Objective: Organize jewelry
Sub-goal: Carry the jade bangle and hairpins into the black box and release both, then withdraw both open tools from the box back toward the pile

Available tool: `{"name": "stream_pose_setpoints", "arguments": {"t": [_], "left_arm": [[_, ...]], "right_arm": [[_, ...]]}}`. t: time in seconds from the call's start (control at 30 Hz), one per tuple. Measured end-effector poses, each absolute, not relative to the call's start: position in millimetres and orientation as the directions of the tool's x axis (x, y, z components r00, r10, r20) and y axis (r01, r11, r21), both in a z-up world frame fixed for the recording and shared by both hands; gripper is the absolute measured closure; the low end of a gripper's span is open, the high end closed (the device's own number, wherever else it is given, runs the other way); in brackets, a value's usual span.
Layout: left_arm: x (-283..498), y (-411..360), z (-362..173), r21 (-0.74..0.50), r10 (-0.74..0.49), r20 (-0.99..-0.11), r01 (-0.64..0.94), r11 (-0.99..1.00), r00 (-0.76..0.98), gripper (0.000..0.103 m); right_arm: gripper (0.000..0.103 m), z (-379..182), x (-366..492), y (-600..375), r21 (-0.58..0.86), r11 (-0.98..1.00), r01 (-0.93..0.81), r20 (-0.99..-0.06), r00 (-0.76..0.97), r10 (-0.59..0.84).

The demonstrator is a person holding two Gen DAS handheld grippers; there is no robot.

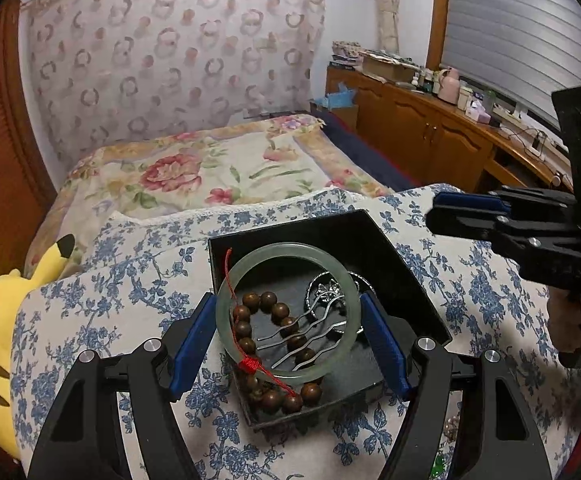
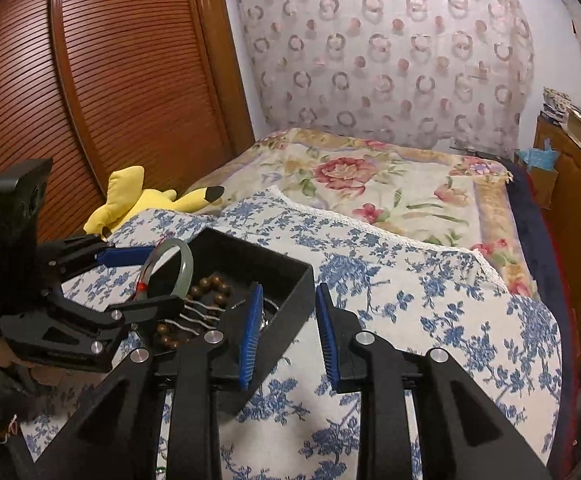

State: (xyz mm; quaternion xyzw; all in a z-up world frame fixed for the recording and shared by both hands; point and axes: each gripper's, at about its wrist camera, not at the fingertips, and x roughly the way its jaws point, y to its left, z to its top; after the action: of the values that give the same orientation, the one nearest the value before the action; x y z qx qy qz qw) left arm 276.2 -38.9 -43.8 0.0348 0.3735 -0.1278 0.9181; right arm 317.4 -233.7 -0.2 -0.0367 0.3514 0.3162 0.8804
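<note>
Left gripper (image 1: 288, 334) clamps jade bangle (image 1: 226, 300) tilted upright over box (image 1: 370, 236).

Dim, even indoor light with a cool cast and soft shadows. Strong fisheye bending curves the wardrobe (image 2: 90, 92) and window blind (image 1: 530, 28); corners go black. Slightly grainy, mostly sharp.

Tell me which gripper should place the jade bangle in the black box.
Left. The left gripper already has the jade bangle between its pads, over the black box and the wooden beads. The right gripper is empty, at the box's edge.
</note>
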Motion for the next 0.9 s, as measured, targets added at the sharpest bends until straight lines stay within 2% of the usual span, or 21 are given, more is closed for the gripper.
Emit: {"name": "stream_pose_setpoints", "arguments": {"t": [0.1,0.33,0.6,0.9], "left_arm": [[274,-40,-42,-0.026,-0.206,-0.686,0.260,0.965,0.698,0.025],[252,-34,-39,-0.021,-0.200,-0.674,0.251,0.968,0.711,0.025],[193,-19,-47,-0.055,-0.202,-0.670,0.224,0.973,0.714,0.025],[129,-6,-56,-0.073,-0.198,-0.656,0.200,0.977,0.729,0.025]], "right_arm": [[0.074,-1,310,-235,0.141,0.802,-0.580,-0.645,0.561,0.519],[0.073,1,284,-246,0.140,0.817,-0.559,-0.640,0.579,0.505],[0.074,-6,225,-257,0.142,0.825,-0.547,-0.635,0.589,0.500],[0.074,-38,164,-255,0.129,0.825,-0.551,-0.683,0.554,0.477]]}}
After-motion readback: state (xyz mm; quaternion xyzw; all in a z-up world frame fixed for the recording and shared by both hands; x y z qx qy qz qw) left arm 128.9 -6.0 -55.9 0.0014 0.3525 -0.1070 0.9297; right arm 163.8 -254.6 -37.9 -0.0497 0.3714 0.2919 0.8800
